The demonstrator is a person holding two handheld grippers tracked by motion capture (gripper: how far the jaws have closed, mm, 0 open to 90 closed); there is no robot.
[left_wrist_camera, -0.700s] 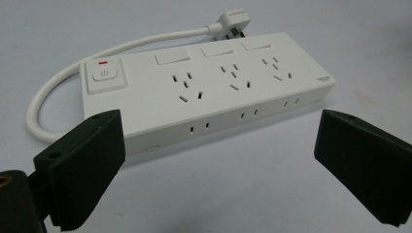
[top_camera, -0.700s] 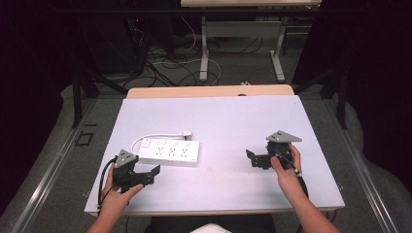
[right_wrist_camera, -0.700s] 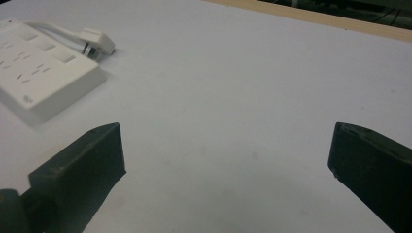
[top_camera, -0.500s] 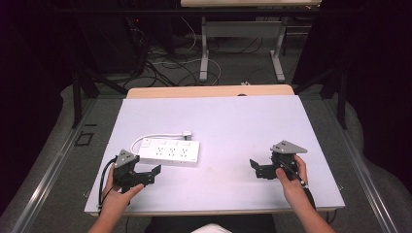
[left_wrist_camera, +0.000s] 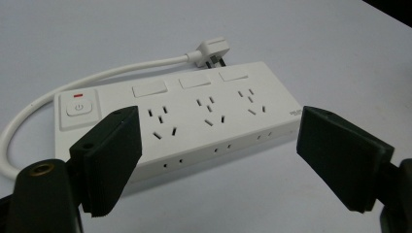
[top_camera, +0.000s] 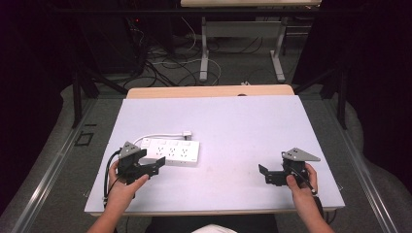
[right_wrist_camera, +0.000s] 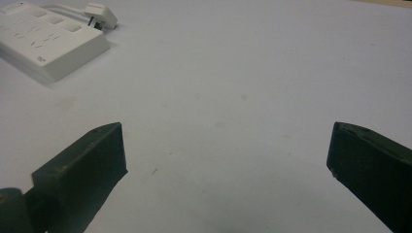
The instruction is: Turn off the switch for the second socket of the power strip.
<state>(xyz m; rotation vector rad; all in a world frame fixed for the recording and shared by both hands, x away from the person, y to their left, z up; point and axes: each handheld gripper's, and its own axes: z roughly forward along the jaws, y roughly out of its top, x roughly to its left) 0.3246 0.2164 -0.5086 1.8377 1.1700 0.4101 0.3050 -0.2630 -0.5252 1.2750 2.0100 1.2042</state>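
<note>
Pulling our right tongs point(top_camera: 267, 174) back toward the worktop point(top_camera: 233, 131) near edge, jaws apart, empty. Left tongs point(top_camera: 150, 166), apart too, sit just beside the power strip point(top_camera: 171, 151), likely next grab.

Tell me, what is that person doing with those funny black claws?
A person sits at a pale table holding a black two-jaw gripper in each hand. The left gripper is open and right beside a white plastic power strip with three socket sets and a switch, not gripping it. The strip's white cord and plug lie on the table behind it. The right gripper is open too, over bare table far from the strip. Nothing is being held yet.
</note>
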